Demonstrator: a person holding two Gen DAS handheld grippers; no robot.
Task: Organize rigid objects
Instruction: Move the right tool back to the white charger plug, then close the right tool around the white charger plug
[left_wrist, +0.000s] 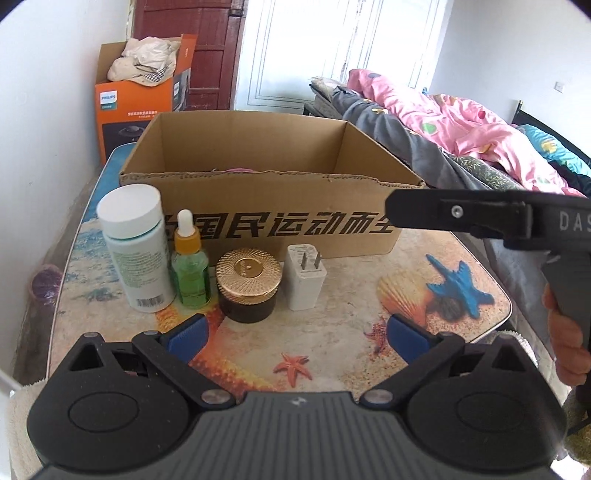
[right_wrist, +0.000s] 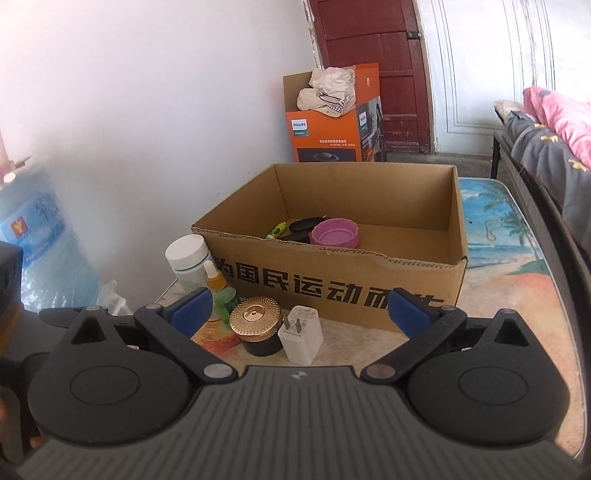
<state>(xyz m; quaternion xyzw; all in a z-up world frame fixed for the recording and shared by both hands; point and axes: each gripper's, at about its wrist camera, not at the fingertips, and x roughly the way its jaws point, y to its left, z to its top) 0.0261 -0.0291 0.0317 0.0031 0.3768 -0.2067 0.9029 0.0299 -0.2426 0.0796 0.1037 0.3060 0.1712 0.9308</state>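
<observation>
An open cardboard box (left_wrist: 266, 218) (right_wrist: 343, 280) stands on the table. In front of it stand a white bottle (left_wrist: 135, 247) (right_wrist: 186, 264), a green dropper bottle (left_wrist: 190, 269) (right_wrist: 218, 291), a dark jar with a gold lid (left_wrist: 248, 286) (right_wrist: 256, 325) and a white plug adapter (left_wrist: 304, 277) (right_wrist: 301, 334). Inside the box lie a pink bowl (right_wrist: 334, 232), a black object (right_wrist: 304, 225) and a small green item (right_wrist: 277, 230). My left gripper (left_wrist: 295, 336) is open and empty, just short of the row. My right gripper (right_wrist: 299, 314) is open and empty above the jar and adapter; it also shows from the side (left_wrist: 480, 218).
The table (left_wrist: 424, 295) has a beach-print cover. A bed with pink and grey bedding (left_wrist: 461, 129) runs along the right. An orange Philips box (left_wrist: 144, 96) stands behind by the wall. A blue water jug (right_wrist: 40, 240) stands at the left.
</observation>
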